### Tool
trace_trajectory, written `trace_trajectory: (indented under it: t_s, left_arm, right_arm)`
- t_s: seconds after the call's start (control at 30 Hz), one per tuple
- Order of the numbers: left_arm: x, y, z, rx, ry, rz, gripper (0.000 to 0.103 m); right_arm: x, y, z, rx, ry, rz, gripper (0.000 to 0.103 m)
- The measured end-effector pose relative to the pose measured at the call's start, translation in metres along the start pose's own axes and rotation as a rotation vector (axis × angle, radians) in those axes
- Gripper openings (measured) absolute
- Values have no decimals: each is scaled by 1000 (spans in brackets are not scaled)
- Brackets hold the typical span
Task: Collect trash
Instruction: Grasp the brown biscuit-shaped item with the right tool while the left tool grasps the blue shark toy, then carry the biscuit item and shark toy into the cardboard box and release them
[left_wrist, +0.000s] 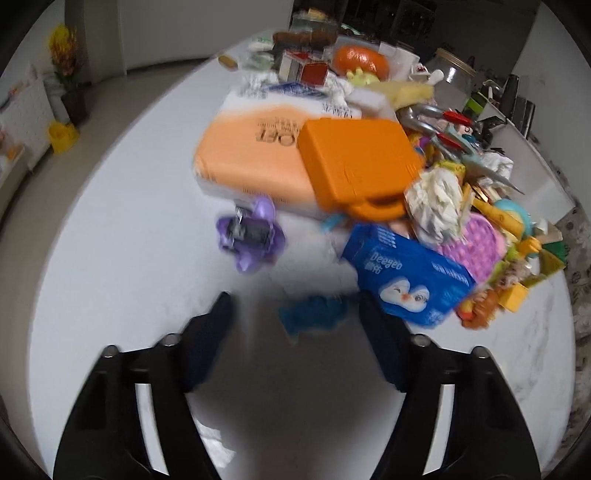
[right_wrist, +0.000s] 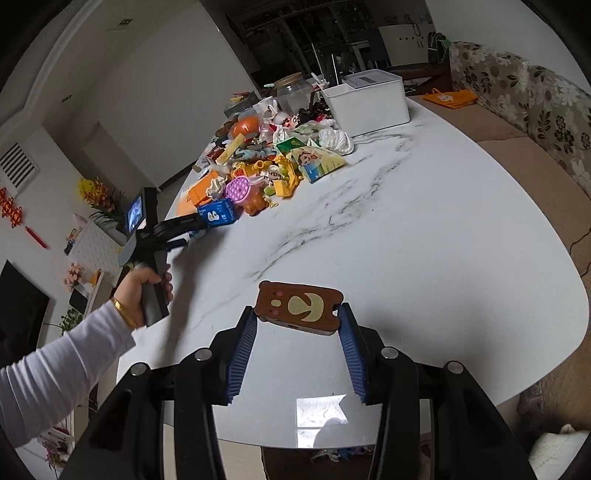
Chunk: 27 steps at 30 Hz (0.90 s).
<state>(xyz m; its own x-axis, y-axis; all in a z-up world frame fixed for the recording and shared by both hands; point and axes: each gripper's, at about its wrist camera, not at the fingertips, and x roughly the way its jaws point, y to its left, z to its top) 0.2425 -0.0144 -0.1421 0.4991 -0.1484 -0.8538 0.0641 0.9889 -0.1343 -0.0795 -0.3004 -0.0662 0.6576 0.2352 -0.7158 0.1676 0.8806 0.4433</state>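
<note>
My right gripper (right_wrist: 299, 317) is shut on a brown bear-faced flat piece (right_wrist: 299, 308), held a little above the white marble table (right_wrist: 424, 229); its blue pads (right_wrist: 245, 343) press both ends. My left gripper (left_wrist: 295, 306) hovers open over the table, at the near edge of the clutter pile. A blurred blue crumpled scrap (left_wrist: 314, 317) lies between its fingertips, and neither pad touches it. A blue tissue pack (left_wrist: 410, 280) sits just right of the right finger. In the right wrist view the left gripper (right_wrist: 199, 221) reaches toward that pack (right_wrist: 218, 214), held by a hand (right_wrist: 142, 291).
The pile holds an orange case (left_wrist: 358, 162), an orange-wrapped paper pack (left_wrist: 251, 155), crumpled white paper (left_wrist: 436, 206), a pink bubble toy (left_wrist: 476, 243) and several small toys. A purple toy (left_wrist: 251, 232) lies apart on the left. A white bin (right_wrist: 369, 99) stands at the far end; a floral sofa (right_wrist: 535, 110) runs alongside.
</note>
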Motion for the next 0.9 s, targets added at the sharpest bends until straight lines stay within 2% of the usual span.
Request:
trace_trajectory:
  t_s: [0.03,0.07,0.17,0.33,0.57,0.67,0.83,0.9]
  left_arm:
    - [0,1,3,-1,4,-1,47]
    - [-2,4,4,-18,16,-12,34]
    - [-10,17,1,-57,42,-84,34]
    - [-51,25,-32,-9,47,-172,34]
    - [-155,24,-110,119,37,-327,34]
    - [-195,20,-149,189,52,-356,34]
    - [-230,9,-213,265,136,-396,34]
    - [-233,4,-246,280,207,-408,34]
  right_arm:
    - [0,0,-1,1,1,4,45]
    - [0,0,-1,3,2,11,45]
    - [1,5,0,2,6,38,45]
    - [8,18,6,-26,11,70,45]
    - [15,46,2,-107,67,121,45]
    - [15,61,-7,-169,105,138,45]
    - [10,81,-39,-268,215,166,45]
    - [9,84,-58,-302,266,160,45]
